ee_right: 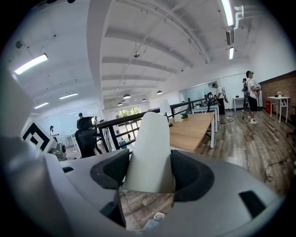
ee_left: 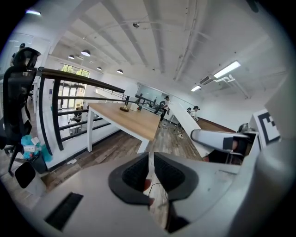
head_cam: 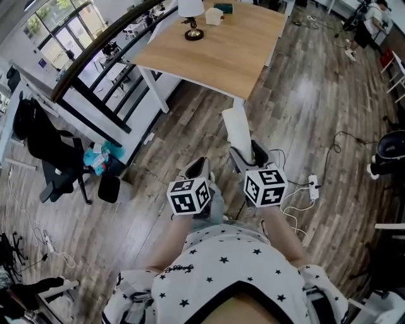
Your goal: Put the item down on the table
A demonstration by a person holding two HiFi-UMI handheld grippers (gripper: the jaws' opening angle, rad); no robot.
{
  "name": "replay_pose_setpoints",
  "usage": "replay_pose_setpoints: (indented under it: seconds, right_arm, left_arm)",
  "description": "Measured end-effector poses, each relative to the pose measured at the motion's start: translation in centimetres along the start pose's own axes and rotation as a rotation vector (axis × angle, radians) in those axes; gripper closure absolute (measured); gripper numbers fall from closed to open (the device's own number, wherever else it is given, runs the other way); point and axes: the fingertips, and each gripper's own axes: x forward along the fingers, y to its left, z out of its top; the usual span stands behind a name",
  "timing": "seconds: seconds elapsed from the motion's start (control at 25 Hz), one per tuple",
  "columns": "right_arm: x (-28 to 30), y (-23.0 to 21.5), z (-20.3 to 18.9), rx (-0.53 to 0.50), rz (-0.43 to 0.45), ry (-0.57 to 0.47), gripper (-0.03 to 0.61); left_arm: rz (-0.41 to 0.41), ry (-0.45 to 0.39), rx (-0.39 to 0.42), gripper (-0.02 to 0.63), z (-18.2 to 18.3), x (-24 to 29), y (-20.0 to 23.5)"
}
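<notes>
While the right gripper (head_cam: 250, 154) clamps its jaws on a white tapered item (head_cam: 238, 130), that item hangs in the air over the wood-plank floor (head_cam: 304, 95), on the person's side of the wooden table (head_cam: 228, 57), not on the tabletop. In the right gripper view, the two dark pads (ee_right: 109, 170) press against the item's wide lower end on both sides, and its narrower, rounded tip stands up in front of the table's far end. From the head view the item points away from the person toward the table's near corner, where a white leg comes down.

The left gripper (head_cam: 197, 168) is held just beside the right one, at about the same height, with both marker cubes (head_cam: 188, 195) facing up. Its own view shows its jaws brought almost together, only a thin slit between the pads (ee_left: 134, 175), with nothing held there. That view also catches the white item off to the right, sticking out sideways from the other gripper.

On the far part of the table stands a lamp (head_cam: 193, 30) with a white shade and a round brass-coloured base, and a small white box (head_cam: 214, 16) sits near it. A black office chair (head_cam: 50, 152) stands well to the left beside a dark railing (head_cam: 95, 69), and a white power strip (head_cam: 312, 183) lies on the floor to the right.
</notes>
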Motion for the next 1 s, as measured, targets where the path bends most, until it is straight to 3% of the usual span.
replay_pose_setpoints:
  seconds: [0.36,1.0]
  right_arm:
    - [6.9,-3.6,3.2,0.006,-0.023,0.004,0.296]
    - [21.6,-7.9,11.2,-0.007,-0.06,-0.002,0.296]
  left_arm:
    - [-0.026,0.012,0.009,0.568,4.6,7.0,1.9]
    - [-0.062,-0.001,0.024,0.568,16.3,18.8,7.9]
